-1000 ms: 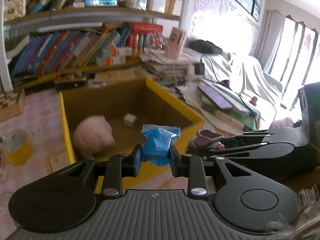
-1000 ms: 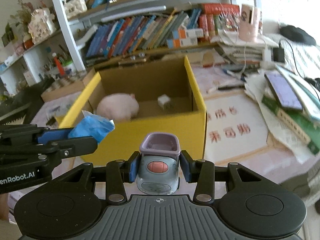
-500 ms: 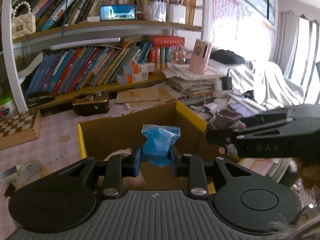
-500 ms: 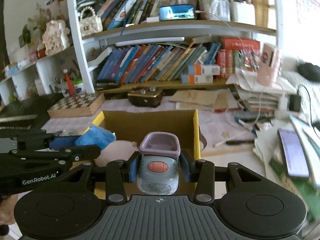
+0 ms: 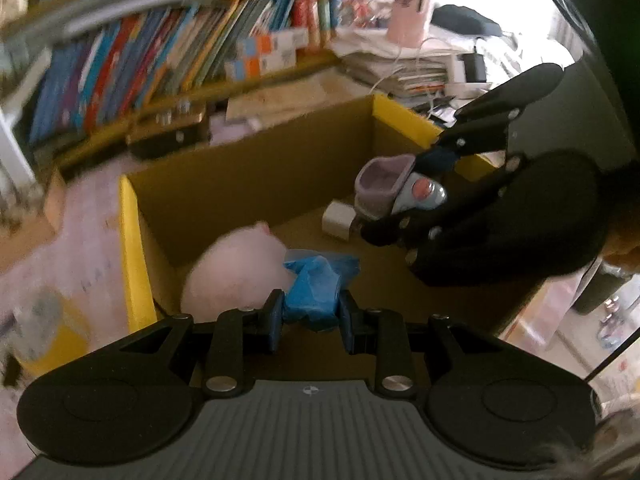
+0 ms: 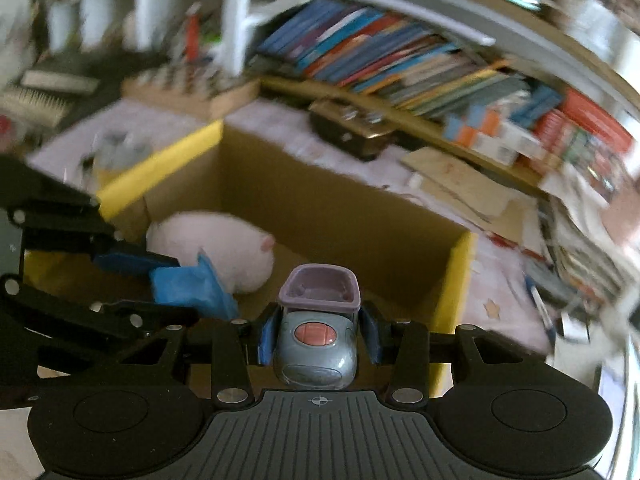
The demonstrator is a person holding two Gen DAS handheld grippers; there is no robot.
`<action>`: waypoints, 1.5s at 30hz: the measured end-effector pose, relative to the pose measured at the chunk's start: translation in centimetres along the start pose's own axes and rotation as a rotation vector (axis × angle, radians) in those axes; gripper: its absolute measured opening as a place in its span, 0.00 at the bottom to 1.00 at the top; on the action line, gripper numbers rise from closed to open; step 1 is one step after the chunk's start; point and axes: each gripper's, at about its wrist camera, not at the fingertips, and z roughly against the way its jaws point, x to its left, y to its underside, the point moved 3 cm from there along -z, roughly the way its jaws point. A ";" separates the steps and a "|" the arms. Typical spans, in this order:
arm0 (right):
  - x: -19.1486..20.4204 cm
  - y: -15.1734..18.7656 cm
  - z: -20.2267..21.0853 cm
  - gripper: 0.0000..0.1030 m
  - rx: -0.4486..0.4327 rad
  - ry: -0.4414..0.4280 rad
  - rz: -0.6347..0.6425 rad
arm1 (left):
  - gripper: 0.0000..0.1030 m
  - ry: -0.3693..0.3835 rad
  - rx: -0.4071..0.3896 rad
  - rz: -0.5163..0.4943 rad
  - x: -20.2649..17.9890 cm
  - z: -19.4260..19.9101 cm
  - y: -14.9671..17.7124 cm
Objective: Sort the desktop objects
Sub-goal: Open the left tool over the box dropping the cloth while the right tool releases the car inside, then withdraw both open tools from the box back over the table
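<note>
My left gripper (image 5: 311, 320) is shut on a crumpled blue plastic bag (image 5: 316, 286) and hangs over the open yellow cardboard box (image 5: 132, 240). My right gripper (image 6: 318, 332) is shut on a grey toy car (image 6: 316, 344) with a purple tub on top and a pink button, also above the box (image 6: 456, 280). Each gripper shows in the other's view: the right gripper (image 5: 400, 200) with the toy car (image 5: 396, 190) on the right, the left gripper (image 6: 160, 276) with the blue bag (image 6: 192, 290) on the left. A pink plush toy (image 5: 236, 272) (image 6: 216, 252) lies inside the box.
A small white block (image 5: 338, 220) lies on the box floor. Behind the box stand bookshelves full of books (image 5: 160, 60) (image 6: 380, 52), a dark case (image 6: 348, 128) and paper stacks (image 5: 400, 64). A chessboard (image 6: 188, 88) and a yellow-banded jar (image 5: 44, 332) sit to the left.
Both grippers have moved forward and tipped down, now over the box interior. The right gripper has rolled, so its view tilts. Both grips are unchanged.
</note>
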 end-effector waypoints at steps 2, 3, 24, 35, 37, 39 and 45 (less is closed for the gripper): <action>0.6 -0.3 -1.2 0.41 0.048 -0.018 0.081 | 0.25 0.020 0.034 0.030 0.3 -0.5 0.1; 0.9 -0.4 -1.7 0.41 0.077 -0.029 0.120 | 0.25 0.033 0.050 0.042 0.5 -0.7 0.1; 1.1 0.4 -2.6 0.55 0.197 -0.093 0.166 | 0.73 -0.025 -0.064 0.040 -0.1 2.2 0.1; -1.1 -0.6 5.7 0.64 -0.116 -0.003 -0.135 | 0.90 -0.114 -0.285 0.140 0.7 9.8 0.7; -1.0 -0.2 6.7 0.64 -0.161 0.020 -0.176 | 0.92 -0.142 -0.315 0.168 0.9 10.8 1.1; -0.6 0.3 7.7 0.64 -0.203 0.053 -0.216 | 0.96 -0.169 -0.348 0.199 1.2 11.9 1.7; 1.0 2.2 10.3 0.68 -0.305 0.150 -0.351 | 0.97 -0.195 -0.403 0.257 1.9 14.2 3.6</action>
